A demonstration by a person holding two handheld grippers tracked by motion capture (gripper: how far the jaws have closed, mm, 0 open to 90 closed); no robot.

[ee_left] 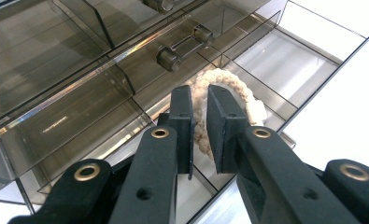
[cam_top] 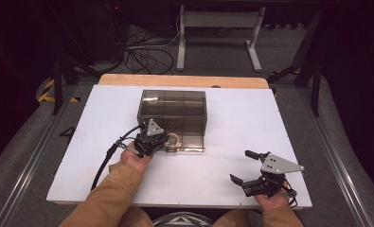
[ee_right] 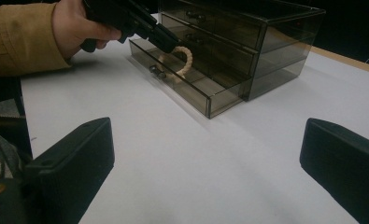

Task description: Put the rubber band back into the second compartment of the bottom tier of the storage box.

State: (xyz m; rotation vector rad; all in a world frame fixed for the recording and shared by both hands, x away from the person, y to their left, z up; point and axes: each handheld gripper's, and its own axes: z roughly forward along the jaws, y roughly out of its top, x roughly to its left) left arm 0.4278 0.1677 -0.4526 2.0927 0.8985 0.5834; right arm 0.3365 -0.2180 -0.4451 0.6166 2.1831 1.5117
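A smoky see-through drawer box stands on the white table. Its bottom drawer is pulled out toward me. In the left gripper view, a cream braided rope ring hangs inside that drawer, and my left gripper is shut on its near side. From above, the left gripper points down into the drawer's left end. The right gripper view shows the ring dangling from the left gripper. My right gripper rests open near the table's front right, with nothing between its jaws.
The drawer's bar handle lies just beyond the ring. Dividers split the drawer into compartments. A wooden board edge runs behind the table. Cables and a white desk frame stand on the floor beyond. Bare white surface separates the box and the right gripper.
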